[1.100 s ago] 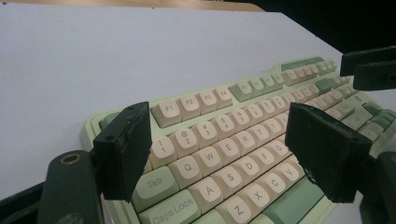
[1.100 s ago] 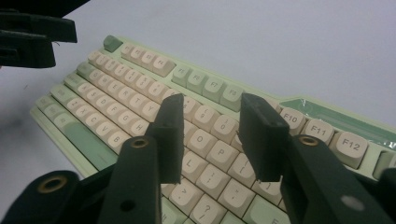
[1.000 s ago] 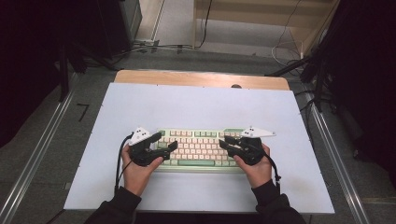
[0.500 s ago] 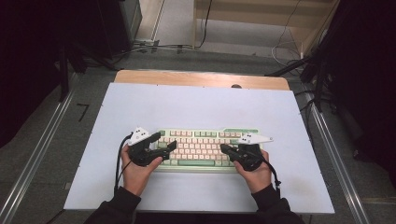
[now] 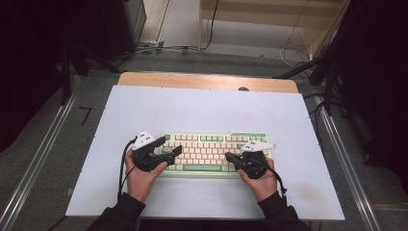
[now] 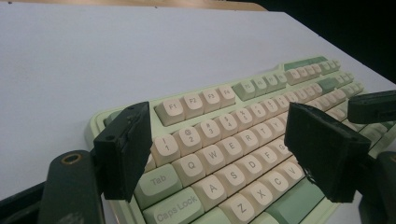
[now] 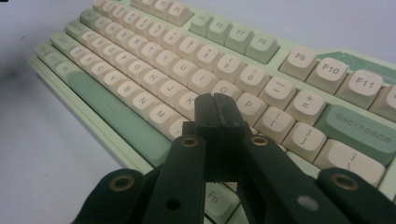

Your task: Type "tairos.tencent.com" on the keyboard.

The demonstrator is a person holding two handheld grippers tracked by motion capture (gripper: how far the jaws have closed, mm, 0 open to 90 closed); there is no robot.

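high view: the keyboard lies near the front of the desk, long axis left to right, no key visibly pressed yet. left gripper view: left gripper, fingers spread wide over the letter keys. right gripper view: right gripper, fingers closed on nothing, poised near k and l.

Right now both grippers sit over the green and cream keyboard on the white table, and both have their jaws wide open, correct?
Not quite. The left gripper does have its jaws wide open over the keyboard, but the right gripper is shut, its two jaws pressed together with nothing between them. The right gripper view shows this. The keyboard and the white table are as you say.
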